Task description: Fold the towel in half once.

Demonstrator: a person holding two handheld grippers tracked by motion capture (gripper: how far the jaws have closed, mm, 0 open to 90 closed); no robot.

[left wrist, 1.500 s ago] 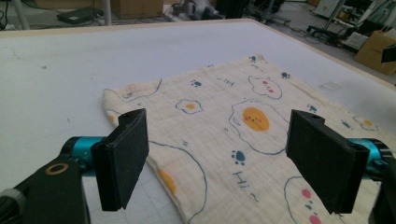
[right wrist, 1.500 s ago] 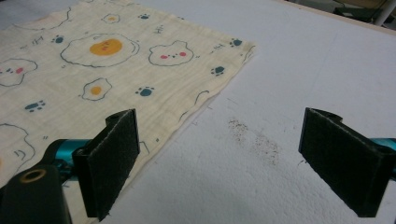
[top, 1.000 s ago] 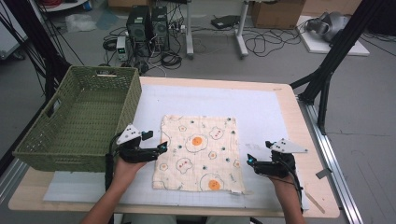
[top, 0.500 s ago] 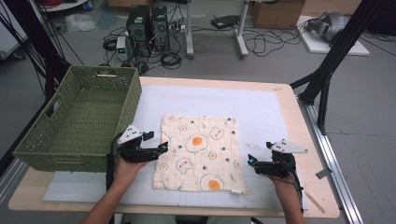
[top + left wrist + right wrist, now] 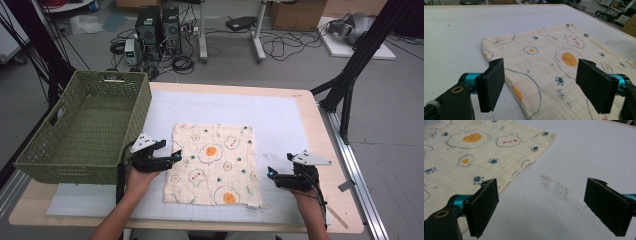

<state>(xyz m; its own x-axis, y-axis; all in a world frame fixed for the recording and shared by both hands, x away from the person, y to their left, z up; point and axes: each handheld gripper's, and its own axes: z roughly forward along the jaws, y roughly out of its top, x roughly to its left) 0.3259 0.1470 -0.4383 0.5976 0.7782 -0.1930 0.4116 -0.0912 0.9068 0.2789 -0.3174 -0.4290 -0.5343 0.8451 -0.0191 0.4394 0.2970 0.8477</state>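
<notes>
You are holding the left tool (image 5: 176,156) open over the cloth's (image 5: 215,162) left edge, right tool (image 5: 270,174) open beside its right edge; basket (image 5: 90,125) lying empty

We see even, bright overhead light on desk (image 5: 280,115); shadows soft, faint. We note high view slightly soft, low detail. We find cloth (image 5: 554,67) weave sharp in gripper views; close black pads (image 5: 491,83) blurred; far background washed, mild glare.

cloth (image 5: 214,164) mid-table | basket (image 5: 85,130) left of cloth
</notes>
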